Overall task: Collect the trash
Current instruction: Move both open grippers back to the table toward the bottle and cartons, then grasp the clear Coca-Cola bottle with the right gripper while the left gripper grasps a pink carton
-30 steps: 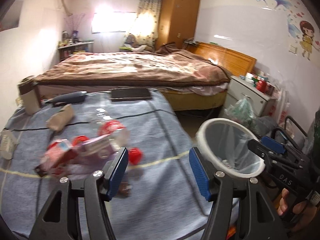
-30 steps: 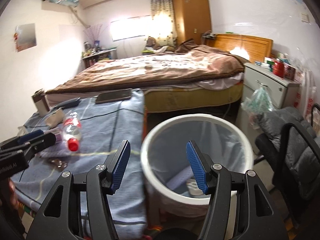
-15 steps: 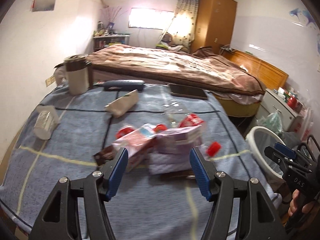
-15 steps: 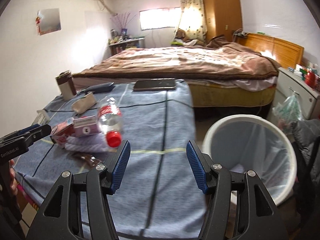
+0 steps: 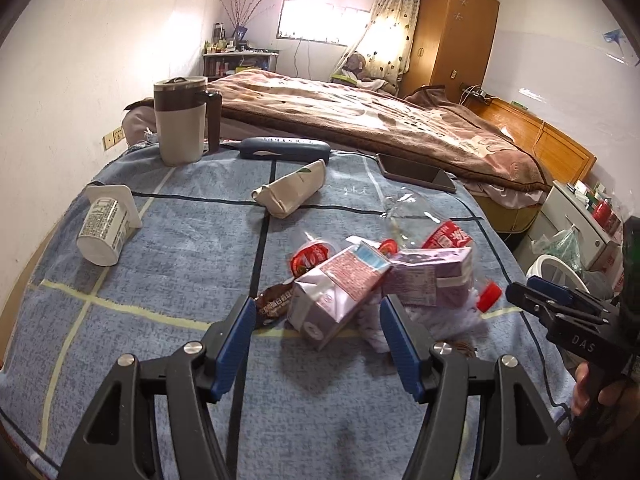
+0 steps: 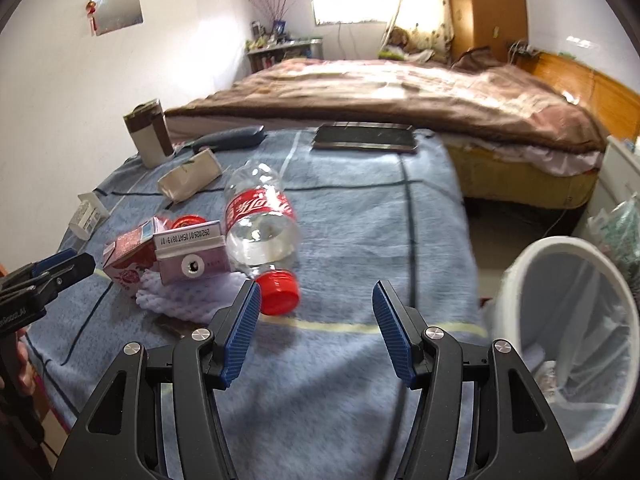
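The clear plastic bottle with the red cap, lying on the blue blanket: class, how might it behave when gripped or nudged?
The bottle looks empty, so it is probably light. It lies on its side, so a nudge may roll it. Its thin clear wall may dent under the tongs.

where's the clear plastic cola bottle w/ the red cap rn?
The clear plastic cola bottle with the red cap lies on its side on the blue blanket, left of centre in the right wrist view, cap toward the camera, against the pink drink cartons.
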A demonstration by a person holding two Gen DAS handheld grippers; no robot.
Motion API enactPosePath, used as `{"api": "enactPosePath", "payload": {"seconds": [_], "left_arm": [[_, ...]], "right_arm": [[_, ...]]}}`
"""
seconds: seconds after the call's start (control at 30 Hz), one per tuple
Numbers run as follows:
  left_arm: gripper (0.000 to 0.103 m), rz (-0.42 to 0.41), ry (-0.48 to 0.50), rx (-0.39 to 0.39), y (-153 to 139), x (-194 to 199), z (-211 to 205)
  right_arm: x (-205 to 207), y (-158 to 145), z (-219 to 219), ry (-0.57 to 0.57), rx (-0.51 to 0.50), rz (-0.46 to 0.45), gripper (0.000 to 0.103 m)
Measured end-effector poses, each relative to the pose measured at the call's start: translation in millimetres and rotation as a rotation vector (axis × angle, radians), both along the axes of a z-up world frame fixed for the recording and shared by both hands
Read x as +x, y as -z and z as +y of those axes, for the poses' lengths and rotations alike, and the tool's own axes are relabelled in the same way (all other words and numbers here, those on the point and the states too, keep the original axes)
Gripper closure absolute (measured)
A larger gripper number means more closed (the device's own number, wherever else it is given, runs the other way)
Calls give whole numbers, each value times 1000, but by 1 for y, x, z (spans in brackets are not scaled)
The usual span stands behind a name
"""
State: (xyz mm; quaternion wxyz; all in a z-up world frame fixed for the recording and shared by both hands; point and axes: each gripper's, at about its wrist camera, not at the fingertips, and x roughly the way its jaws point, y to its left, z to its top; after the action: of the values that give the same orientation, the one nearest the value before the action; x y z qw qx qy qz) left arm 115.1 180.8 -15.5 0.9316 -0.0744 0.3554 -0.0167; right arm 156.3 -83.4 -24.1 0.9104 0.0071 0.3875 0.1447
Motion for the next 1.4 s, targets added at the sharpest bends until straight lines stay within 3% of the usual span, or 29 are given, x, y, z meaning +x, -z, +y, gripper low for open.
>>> {"api": "enactPosePath", "payload": {"seconds": [0.43,0.6,1.1,1.17,1.2,1.27,1.4], "left_arm": [[36,17,84,-6,5,31,3],[36,31,124,5,11,34,-7],[36,48,172,-10,17,35,-21],[36,43,192,-8,15,33,-25],[36,45,200,-12,15,33,-27],[36,52,213,-17,15,34,-29],[36,48,193,-18,14,36,-29]], "right_arm": [[29,11,17,-61,19,74,44],[28,13,17,-75,35,88,67],[-5,6,-11,-58,-10,95,68],[-4,-1,-12,-63,-3,73,63],[-4,-4,-13,-62,4,61,51],[-1,-11,-13,-57,31,33,37],[16,-15,-7,-56,64,9,37]]}}
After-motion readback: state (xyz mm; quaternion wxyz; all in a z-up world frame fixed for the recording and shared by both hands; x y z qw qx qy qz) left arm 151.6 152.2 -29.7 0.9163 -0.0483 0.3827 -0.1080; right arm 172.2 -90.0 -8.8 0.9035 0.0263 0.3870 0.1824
